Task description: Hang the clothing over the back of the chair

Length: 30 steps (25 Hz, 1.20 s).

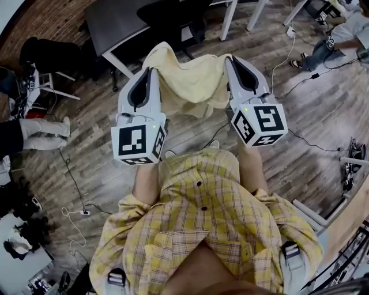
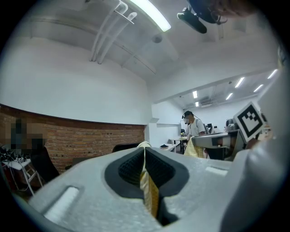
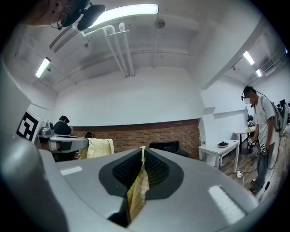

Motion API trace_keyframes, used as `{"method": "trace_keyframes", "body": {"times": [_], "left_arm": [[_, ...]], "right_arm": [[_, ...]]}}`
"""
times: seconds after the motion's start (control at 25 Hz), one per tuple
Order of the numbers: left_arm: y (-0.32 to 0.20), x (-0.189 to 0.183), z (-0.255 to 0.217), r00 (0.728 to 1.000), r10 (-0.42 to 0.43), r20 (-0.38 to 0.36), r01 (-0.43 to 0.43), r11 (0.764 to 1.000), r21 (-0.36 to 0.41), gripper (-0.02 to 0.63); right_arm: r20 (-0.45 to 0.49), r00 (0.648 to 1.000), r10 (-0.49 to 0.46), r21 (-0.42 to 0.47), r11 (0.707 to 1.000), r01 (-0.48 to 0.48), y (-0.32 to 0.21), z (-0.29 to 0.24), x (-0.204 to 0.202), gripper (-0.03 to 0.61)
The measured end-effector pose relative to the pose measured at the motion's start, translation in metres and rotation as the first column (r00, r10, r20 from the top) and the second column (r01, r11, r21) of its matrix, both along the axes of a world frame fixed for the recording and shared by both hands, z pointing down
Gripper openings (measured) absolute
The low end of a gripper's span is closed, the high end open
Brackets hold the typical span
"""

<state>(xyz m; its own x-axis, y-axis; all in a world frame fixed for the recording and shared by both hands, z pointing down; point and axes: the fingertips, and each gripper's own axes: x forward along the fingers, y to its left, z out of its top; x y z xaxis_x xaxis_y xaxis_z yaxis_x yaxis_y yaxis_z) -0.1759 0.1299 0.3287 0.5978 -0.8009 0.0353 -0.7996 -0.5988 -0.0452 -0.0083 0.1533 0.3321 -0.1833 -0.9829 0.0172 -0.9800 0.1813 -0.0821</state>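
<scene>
Left gripper (image 1: 151,72) and right gripper (image 1: 232,62) each pinch a thin edge of the yellow garment (image 1: 190,80), slung between them; such slim bites could slip before it reaches the black chair (image 3: 165,146) ahead.

Clothing (image 1: 190,80) between left hand-held gripper (image 1: 151,71) and right hand-held gripper (image 1: 231,60), chair (image 1: 176,12) beyond.

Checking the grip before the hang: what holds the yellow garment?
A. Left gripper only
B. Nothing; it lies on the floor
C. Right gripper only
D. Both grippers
D: the yellow garment is pinched in the shut jaws of the left gripper and the right gripper alike.
</scene>
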Motion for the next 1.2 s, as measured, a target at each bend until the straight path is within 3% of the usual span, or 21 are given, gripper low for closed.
{"method": "trace_keyframes", "body": {"times": [0.28, 0.48, 0.72, 1.0, 1.2], "left_arm": [[0.006, 0.032, 0.001, 0.998, -0.056, 0.003, 0.056, 0.998, 0.01, 0.008], [0.018, 0.054, -0.006, 0.995, -0.095, -0.035, 0.095, 0.995, 0.014, 0.008], [0.031, 0.082, -0.008, 0.992, -0.126, 0.012, 0.126, 0.992, 0.023, 0.008], [0.017, 0.092, -0.011, 0.988, -0.143, 0.063, 0.142, 0.99, 0.024, 0.008], [0.002, 0.081, -0.001, 0.987, -0.153, 0.049, 0.153, 0.988, 0.003, 0.008]], "right_arm": [[0.005, 0.998, -0.066, 0.014, 0.998, 0.066, -0.005, -0.002, 0.029, 0.021], [-0.01, 0.993, -0.116, 0.043, 0.992, 0.116, 0.003, -0.007, 0.05, 0.021], [0.018, 0.988, -0.154, 0.052, 0.987, 0.153, 0.006, -0.01, 0.081, 0.021], [0.052, 0.98, -0.195, 0.058, 0.98, 0.192, -0.015, -0.01, 0.081, 0.021], [0.037, 0.979, -0.2, 0.033, 0.98, 0.199, -0.027, 0.0, 0.071, 0.02]]}}
